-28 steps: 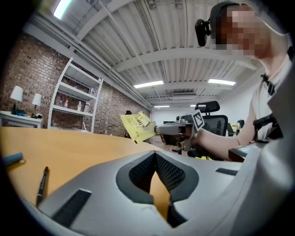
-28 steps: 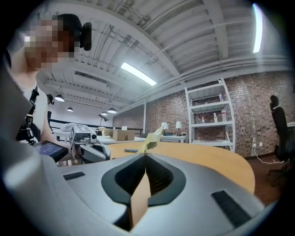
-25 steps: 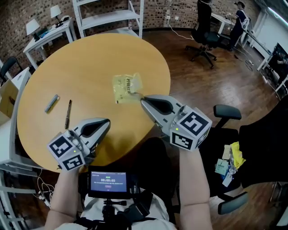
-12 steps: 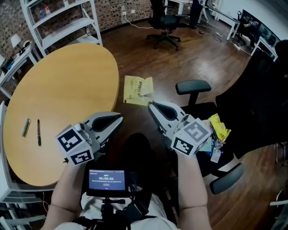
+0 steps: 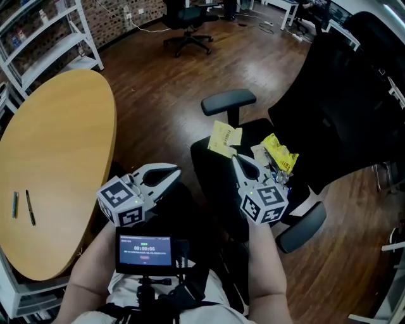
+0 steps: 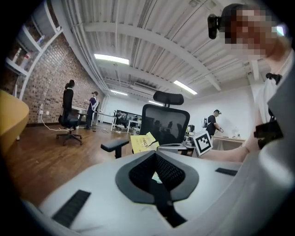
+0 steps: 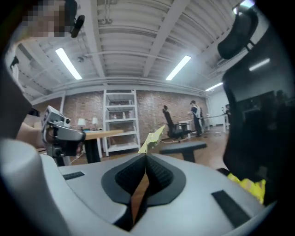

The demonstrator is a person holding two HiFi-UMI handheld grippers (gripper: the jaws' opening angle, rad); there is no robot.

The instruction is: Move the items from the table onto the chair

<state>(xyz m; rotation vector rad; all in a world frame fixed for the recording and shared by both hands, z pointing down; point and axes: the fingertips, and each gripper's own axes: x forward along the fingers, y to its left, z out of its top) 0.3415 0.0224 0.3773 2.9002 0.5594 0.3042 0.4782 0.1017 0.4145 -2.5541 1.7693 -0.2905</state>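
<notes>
My right gripper (image 5: 236,158) is shut on a corner of a flat yellow packet (image 5: 224,138), held over the front of the black office chair's seat (image 5: 205,166). In the right gripper view the packet (image 7: 152,138) sticks up from the closed jaws of that gripper (image 7: 145,155). A crumpled yellow bag (image 5: 279,153) and some small items lie on the seat. My left gripper (image 5: 172,173) is shut and empty, near my lap, left of the chair. A pen (image 5: 30,207) and a grey marker (image 5: 14,205) lie on the round wooden table (image 5: 57,133).
The chair's armrest (image 5: 228,100) stands just beyond the packet, and its tall black backrest (image 5: 342,95) rises to the right. A second armrest (image 5: 300,228) is near my right forearm. White shelving (image 5: 44,38) stands behind the table. Another office chair (image 5: 186,19) stands far off on the wood floor.
The right gripper has carried the yellow packet off the table and rightward to above the chair seat. My view swung the same way, and the left gripper came along, shut and empty.
</notes>
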